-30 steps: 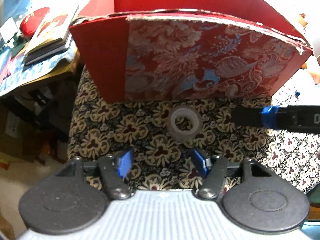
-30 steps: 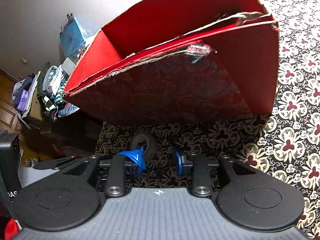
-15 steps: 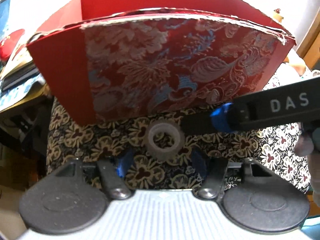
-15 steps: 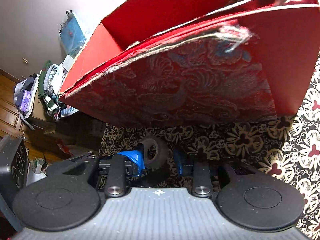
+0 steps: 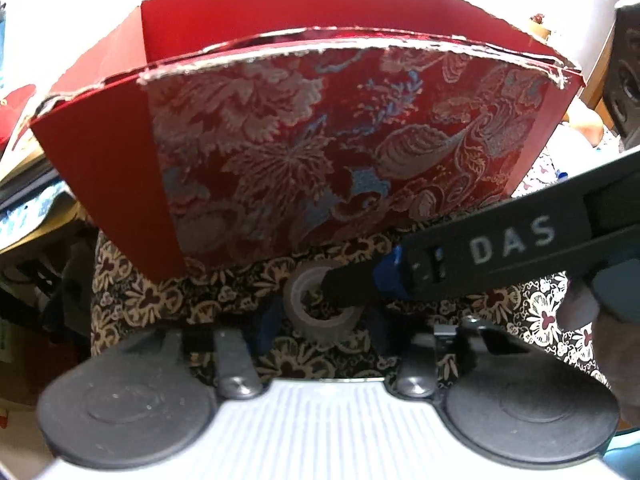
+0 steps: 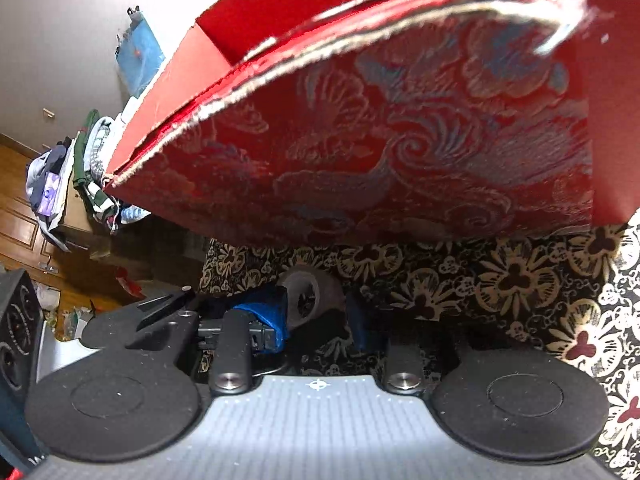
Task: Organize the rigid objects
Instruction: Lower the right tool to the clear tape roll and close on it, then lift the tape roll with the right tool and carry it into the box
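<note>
A small translucent tape roll [image 5: 320, 312] sits tipped up on the floral cloth [image 5: 136, 300], just in front of the red brocade box [image 5: 320, 160]. My left gripper [image 5: 322, 330] straddles the roll. Its jaws are closing, and the dark blue pads [image 5: 267, 326] stand a sliver off each side of the roll. One of the right gripper's fingers [image 5: 480, 256] reaches in from the right, its tip inside the roll's hole. In the right wrist view the right gripper [image 6: 318, 320] has a narrow gap, with the roll [image 6: 316, 296] between its blue pads [image 6: 274, 314].
The red box [image 6: 400, 140] looms close over both grippers, its top open. The cloth's left edge drops to cluttered furniture with piled clothes [image 6: 92, 168] and a wooden floor [image 6: 24, 216]. A person's fingers [image 5: 580, 308] hold the right gripper's handle.
Both grippers came down toward the roll. The right finger slid in from the right into its hole and the roll tipped up. The left jaws narrowed around it.
</note>
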Demonstrator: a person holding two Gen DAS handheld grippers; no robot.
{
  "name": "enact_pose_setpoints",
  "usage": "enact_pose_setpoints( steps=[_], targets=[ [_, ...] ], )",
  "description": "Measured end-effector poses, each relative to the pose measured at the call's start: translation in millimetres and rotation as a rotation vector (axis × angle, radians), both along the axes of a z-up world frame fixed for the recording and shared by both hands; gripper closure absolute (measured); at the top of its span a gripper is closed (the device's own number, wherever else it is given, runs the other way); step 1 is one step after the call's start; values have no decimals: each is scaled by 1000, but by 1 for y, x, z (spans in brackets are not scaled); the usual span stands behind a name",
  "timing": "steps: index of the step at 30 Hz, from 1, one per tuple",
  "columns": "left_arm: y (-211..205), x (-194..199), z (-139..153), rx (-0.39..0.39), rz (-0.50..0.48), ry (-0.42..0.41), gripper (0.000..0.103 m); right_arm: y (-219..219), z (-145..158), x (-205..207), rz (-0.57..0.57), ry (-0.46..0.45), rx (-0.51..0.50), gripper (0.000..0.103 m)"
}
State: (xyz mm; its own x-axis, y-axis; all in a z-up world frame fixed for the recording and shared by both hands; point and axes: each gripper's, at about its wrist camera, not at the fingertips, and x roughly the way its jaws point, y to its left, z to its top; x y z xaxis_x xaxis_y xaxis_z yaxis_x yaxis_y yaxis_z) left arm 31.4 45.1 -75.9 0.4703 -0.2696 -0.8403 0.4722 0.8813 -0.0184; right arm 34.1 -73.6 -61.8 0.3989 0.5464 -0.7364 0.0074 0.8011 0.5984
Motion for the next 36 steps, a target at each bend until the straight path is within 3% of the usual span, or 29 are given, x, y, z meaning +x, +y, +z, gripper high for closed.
enact_pose_setpoints(
  steps=[14,26,36],
  targets=[
    [1,-18,14,-14,-25,-13,61,-11,9,-7,-2,-19,2,91],
    [-64,-39,52,-58,-283,-62,62,-88,45,-65,-210,-62,-13,91],
    [-116,-52,105,-158,-443,-159,62,-127,102,-102,-357,-217,-44,91]
  ],
)
